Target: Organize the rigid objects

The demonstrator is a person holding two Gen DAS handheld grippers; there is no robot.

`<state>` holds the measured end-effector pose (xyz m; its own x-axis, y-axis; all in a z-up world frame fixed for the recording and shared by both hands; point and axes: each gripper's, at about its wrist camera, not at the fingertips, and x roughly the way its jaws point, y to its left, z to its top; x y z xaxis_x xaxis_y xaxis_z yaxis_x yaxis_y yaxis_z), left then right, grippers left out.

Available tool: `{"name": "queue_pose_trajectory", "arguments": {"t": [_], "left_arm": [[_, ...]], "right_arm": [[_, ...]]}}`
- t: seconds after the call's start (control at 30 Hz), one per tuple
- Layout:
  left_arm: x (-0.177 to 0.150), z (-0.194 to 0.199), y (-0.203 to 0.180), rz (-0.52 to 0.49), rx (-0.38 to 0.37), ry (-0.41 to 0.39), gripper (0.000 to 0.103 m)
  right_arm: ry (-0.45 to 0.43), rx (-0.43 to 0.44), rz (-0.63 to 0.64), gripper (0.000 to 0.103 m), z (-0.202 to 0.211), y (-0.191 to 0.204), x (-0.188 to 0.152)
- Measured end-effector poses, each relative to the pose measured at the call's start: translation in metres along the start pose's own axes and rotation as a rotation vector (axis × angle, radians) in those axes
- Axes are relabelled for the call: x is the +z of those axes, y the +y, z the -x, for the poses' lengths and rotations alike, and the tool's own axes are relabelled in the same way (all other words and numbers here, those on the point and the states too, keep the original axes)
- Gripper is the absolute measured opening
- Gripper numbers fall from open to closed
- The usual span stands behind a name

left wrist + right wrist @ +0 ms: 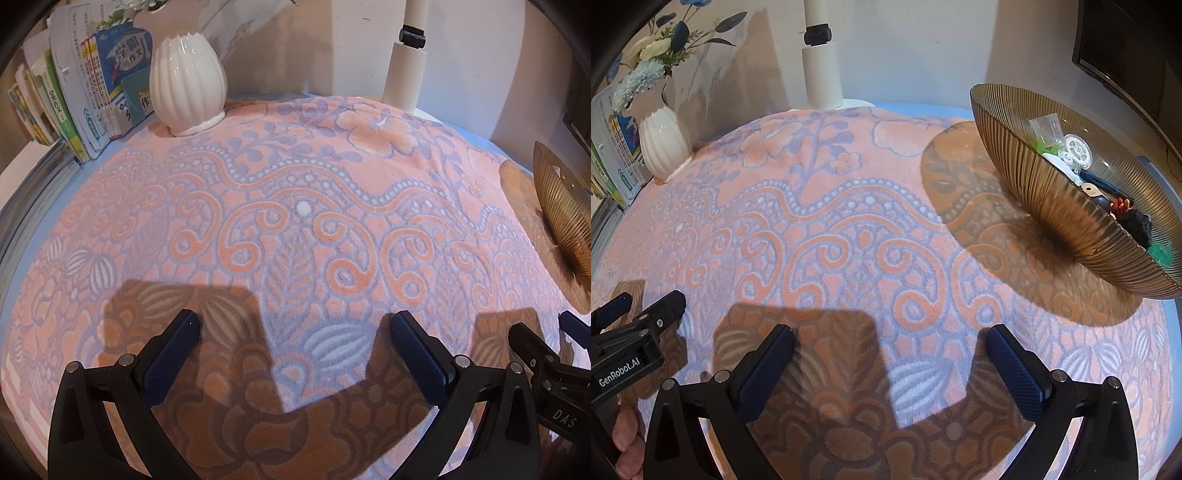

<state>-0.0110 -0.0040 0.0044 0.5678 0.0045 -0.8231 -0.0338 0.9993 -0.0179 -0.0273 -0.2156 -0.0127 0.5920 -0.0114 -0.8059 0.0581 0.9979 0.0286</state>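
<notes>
Two handheld grippers hover side by side over a tabletop covered by a peach and lavender patterned cloth [849, 229]. The left gripper [295, 332] has its dark blue padded fingers spread wide with nothing between them, only bare cloth and their own shadow below. The right gripper [890, 345] is likewise spread wide and empty.

The landmark is a ribbed amber glass bowl [1052, 206], resting on the cloth ahead of and to the right of the right gripper, well apart from it. Inside the bowl lie the small rigid objects [1086, 162]: white gear wheels, a clear plastic cup, a green piece, a blue tool, something red and a black lump. They are piled together, touching one another. No loose object lies on the cloth between the bowl and the grippers.

Far to the left of the bowl, at the back edge of the cloth, stands a white ribbed vase [186, 83] holding pale blue and white artificial flowers [646, 70]. Just left of the vase, books [92, 92] stand upright in a row. Between the vase and the bowl, against the wall, rises a white cylindrical post [820, 66] with a black clamp.

Part of a hand [626, 439] shows at the lower left of the right wrist view.
</notes>
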Motion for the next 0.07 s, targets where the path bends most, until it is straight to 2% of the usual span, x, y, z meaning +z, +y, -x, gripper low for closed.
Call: {"name": "queue_pose_trajectory", "arguments": {"t": [0.07], "left_arm": [[0.0003,-0.0005,0.0002,0.0,0.001,0.002,0.103]], "right_arm": [[-0.003,-0.005,0.006,0.103,-0.0006,-0.0005,0.0005]]}}
